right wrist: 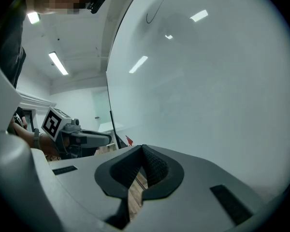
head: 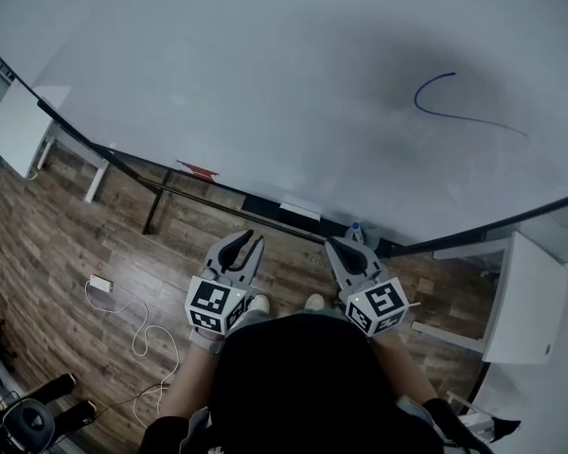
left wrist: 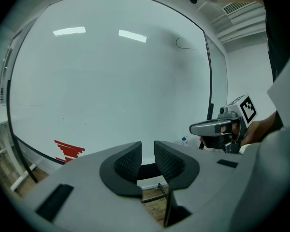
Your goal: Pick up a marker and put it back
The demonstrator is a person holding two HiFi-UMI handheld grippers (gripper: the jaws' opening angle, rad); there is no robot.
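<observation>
Jaws are sitting parted and empty on the left gripper [left wrist: 147, 150], while the right gripper [right wrist: 143, 153] is pinching shut on nothing. Pick-up is looking pending: the right needs opening onto the likely marker [head: 357, 227] just beyond it.

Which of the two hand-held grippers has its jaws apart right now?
The left hand-held gripper: a gap shows between its jaws, with nothing in it. The right hand-held gripper has its jaws meeting at the tips.

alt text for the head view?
Seen from above, a person faces a whiteboard, holding the left gripper with jaws apart and the right gripper shut, both empty, low near the board's bottom edge. A blue line curves across the board's upper right; a white cable lies on the wood floor.
</observation>
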